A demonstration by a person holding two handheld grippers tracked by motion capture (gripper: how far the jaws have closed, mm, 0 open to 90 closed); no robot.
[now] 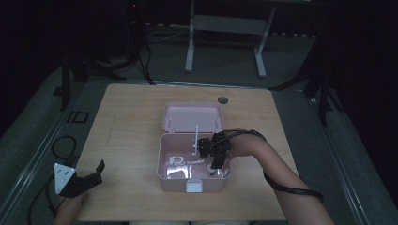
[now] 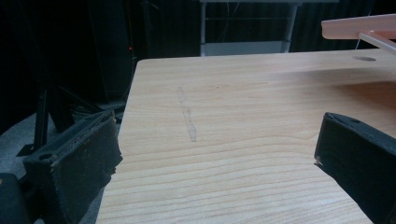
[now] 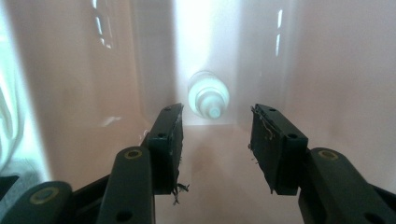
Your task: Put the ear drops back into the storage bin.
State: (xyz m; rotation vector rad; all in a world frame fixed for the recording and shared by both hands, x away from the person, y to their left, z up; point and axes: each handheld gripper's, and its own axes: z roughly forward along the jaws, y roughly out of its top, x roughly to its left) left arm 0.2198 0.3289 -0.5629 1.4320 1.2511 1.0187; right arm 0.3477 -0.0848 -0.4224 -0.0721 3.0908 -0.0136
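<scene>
The tabletop [image 1: 131, 117] carries an open pink box [image 1: 162, 159], and a small white bottle [image 3: 208, 99] lies on the box floor. Risk: it looks round and may roll toward the wall. The right gripper [image 3: 215, 135] hovers above it, jaws apart, empty. The left gripper [image 1: 91, 176] rests wide open, holding nothing

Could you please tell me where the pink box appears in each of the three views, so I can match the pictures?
High view: the pink box sits mid-table with its lid open, the right gripper reaching into it.
Left gripper view: just the raised lid's edge at upper right.
Right gripper view: its pink inner wall lies behind the fingers, a small white bottle inside.
Shared landmark: the pink plastic.
</scene>
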